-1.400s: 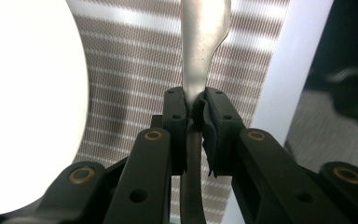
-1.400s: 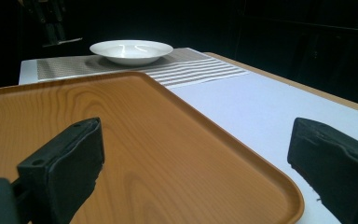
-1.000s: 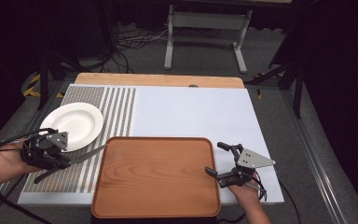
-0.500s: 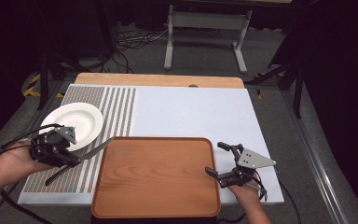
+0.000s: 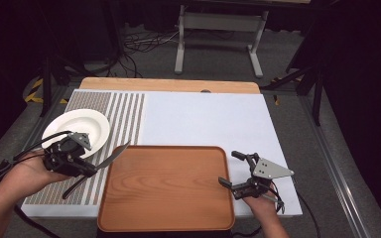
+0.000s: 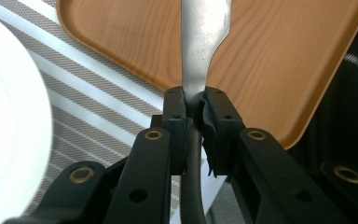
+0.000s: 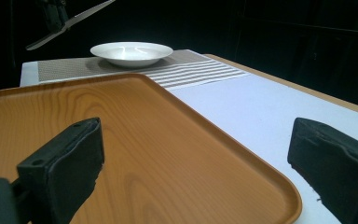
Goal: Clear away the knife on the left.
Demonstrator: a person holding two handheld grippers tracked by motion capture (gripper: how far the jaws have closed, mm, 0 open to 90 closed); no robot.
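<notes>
My left tool [image 5: 88, 166] is pinched on a knife [image 5: 110, 156], jaws pressed against the neck where the dark handle meets the metal blade; in the left gripper view the knife [image 6: 204, 42] runs straight up from between the jaws, its blade out over the near-left corner of the wooden tray [image 6: 279, 60]. From the high view I see the knife held clear of the bench, blade tip over the tray's [image 5: 166, 188] left rim and the handle trailing back toward my left hand [image 5: 27, 171], which sits just left of the tray. A white plate [image 5: 77, 130] lies beyond that tool, up-left of the tray on the striped grey section of the mat [image 5: 129, 111], and the left gripper view catches its rim [image 6: 9, 121] at the left edge. My right tool [image 5: 230, 168] has its jaws spread wide with nothing between them, hovering at the tray's right rim near the front corner, my right hand [image 5: 260, 203] behind it. In the right gripper view the two black pads [image 7: 65, 163] stand well apart on either side of that tray's rim [image 7: 242, 154], with the white cloth [image 7: 261, 107] beside it and the plate [image 7: 130, 52] far across. The tray itself holds nothing and sits at the front middle of the bench [image 5: 168, 85].
</notes>
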